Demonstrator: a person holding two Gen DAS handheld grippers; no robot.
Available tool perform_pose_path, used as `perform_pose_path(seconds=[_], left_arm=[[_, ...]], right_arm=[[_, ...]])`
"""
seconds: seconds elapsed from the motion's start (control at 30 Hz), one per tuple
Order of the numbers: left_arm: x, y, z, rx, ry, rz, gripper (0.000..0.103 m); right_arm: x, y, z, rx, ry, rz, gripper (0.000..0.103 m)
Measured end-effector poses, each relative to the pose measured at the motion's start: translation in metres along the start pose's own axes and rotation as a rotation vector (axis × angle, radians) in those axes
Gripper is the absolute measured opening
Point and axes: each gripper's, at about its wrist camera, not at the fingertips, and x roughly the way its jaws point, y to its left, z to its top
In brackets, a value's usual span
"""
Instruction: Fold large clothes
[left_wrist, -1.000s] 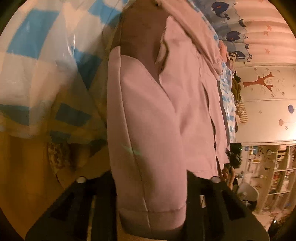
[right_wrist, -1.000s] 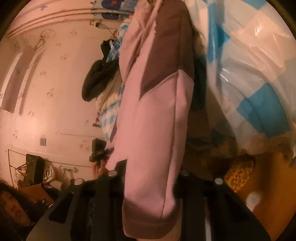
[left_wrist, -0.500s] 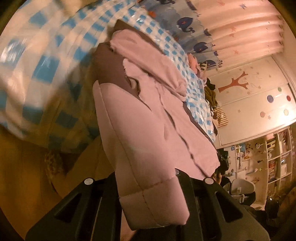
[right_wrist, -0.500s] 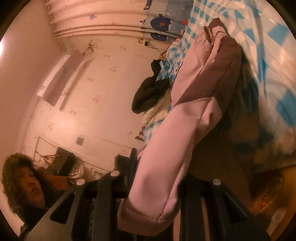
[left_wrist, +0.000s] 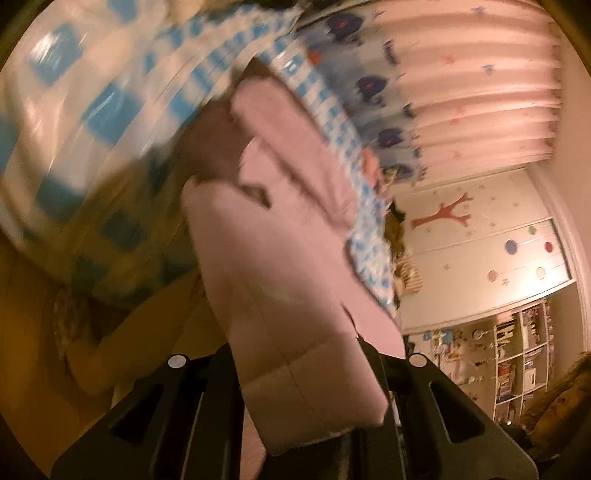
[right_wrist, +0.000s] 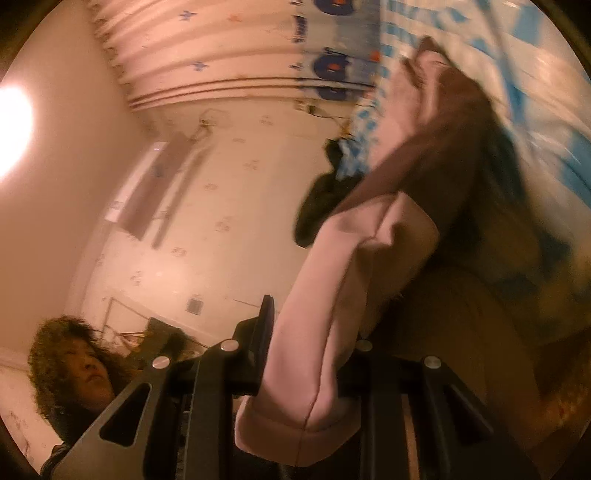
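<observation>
A large pink garment with dark brown panels (left_wrist: 273, 236) lies stretched over a bed with a blue-and-white checked cover (left_wrist: 92, 110). My left gripper (left_wrist: 299, 373) is shut on one pink cuffed end of it, which hangs out toward the camera. My right gripper (right_wrist: 306, 362) is shut on another pink cuffed end (right_wrist: 325, 332); the brown panel (right_wrist: 443, 140) runs up from it toward the bed cover (right_wrist: 535, 110). Both views are blurred by motion.
A curtain with whale prints (left_wrist: 424, 92) hangs behind the bed. A white wardrobe with a tree decal (left_wrist: 480, 240) and shelves (left_wrist: 517, 362) stand to the right. Dark clothes (right_wrist: 321, 206) lie on the bed. The person's head (right_wrist: 77, 365) shows low left. The wooden floor (left_wrist: 29, 350) lies below.
Both grippers have tilted upward and lifted with the garment ends held; the views swing from the bed side toward the curtain, walls and ceiling. The garment stretches out over the bed.
</observation>
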Motion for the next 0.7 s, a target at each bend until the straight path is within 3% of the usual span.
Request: perform_pose_path(seconds=[0.2,0.47,0.7], left_arm=[[-0.005,-0.021,0.020,0.025,-0.069,-0.051,0.011],[0.000,-0.011,0.037,0.004,-0.089,-0.113,0.011],[0.007,-0.034,0.070,0.056,-0.133,-0.159,0.011]], right_arm=[[0.013,0.019,0.013,-0.057,-0.013,0.054,0.026],[0.016,0.014,0.015,-0.063,-0.006,0.058,0.026],[0.031,0.032,0.046,-0.105,-0.025,0.119,0.028]])
